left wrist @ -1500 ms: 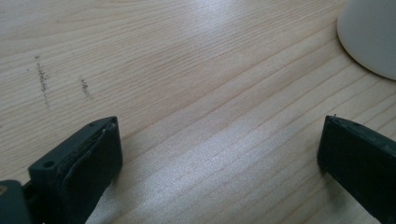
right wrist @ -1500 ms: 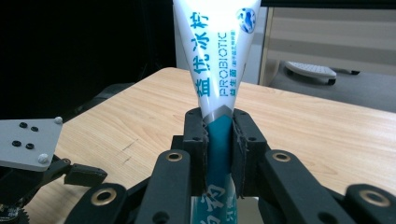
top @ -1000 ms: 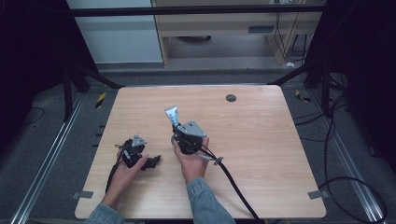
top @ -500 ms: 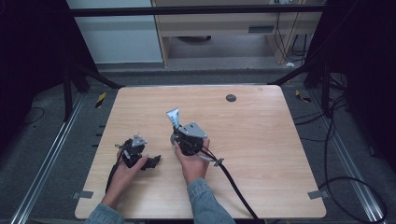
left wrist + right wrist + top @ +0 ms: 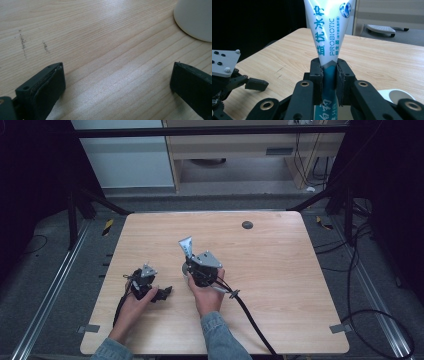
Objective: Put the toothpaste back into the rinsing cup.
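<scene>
A white and teal toothpaste tube (image 5: 186,245) stands upright, flat end up, with my right gripper (image 5: 193,261) shut on its lower part. In the right gripper view the two pads pinch the tube (image 5: 329,32) on its teal band. A white cup (image 5: 185,269) sits on the table right under the tube, and its rim (image 5: 397,96) shows at the lower right of that view. My left gripper (image 5: 163,293) rests low on the wood to the left, its jaws wide open with bare table between them (image 5: 117,87). The cup's side (image 5: 195,20) lies ahead of it.
The wooden table (image 5: 280,260) has a small dark round hole (image 5: 247,225) near its far edge. A black cable (image 5: 250,315) trails from the right gripper toward the front edge. A low shelf unit (image 5: 240,150) stands beyond the table.
</scene>
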The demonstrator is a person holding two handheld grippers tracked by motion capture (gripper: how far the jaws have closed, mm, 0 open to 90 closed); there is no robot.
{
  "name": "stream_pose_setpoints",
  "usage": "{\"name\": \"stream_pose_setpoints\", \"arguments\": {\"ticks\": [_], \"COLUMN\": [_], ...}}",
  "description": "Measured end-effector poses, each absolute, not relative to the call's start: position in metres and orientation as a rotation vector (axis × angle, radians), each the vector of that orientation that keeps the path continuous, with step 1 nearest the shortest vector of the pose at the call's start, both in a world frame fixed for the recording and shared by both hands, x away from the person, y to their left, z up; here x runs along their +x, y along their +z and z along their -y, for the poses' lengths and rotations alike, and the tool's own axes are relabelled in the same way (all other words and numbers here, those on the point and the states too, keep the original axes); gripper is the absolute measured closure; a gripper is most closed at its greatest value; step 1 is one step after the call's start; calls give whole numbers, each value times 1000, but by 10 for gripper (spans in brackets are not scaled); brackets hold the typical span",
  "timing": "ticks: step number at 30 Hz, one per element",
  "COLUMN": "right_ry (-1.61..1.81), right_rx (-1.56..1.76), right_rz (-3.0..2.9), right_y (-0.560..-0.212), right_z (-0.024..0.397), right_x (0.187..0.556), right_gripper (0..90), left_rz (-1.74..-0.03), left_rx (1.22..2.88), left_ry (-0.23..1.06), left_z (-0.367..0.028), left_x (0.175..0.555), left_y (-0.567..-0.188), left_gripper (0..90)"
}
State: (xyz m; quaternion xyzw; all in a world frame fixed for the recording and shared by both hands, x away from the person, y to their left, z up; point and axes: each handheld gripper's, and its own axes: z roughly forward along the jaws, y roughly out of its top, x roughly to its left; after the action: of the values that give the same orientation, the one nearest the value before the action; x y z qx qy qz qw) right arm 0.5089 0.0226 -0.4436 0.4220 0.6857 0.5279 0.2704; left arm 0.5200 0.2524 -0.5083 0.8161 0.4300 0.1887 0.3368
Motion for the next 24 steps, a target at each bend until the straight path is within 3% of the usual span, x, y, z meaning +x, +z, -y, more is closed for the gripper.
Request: {"name": "stream_pose_setpoints", "arguments": {"ticks": [24], "right_ry": [1444], "right_rx": [1181], "right_rz": [-1846], "right_y": [-441], "right_z": [-19], "right_x": [515], "right_gripper": [728], "left_rz": [-1121], "left_rx": [2127], "left_ry": [492], "left_z": [-252], "left_x": [520], "left_y": [-508], "left_gripper": [0]}}
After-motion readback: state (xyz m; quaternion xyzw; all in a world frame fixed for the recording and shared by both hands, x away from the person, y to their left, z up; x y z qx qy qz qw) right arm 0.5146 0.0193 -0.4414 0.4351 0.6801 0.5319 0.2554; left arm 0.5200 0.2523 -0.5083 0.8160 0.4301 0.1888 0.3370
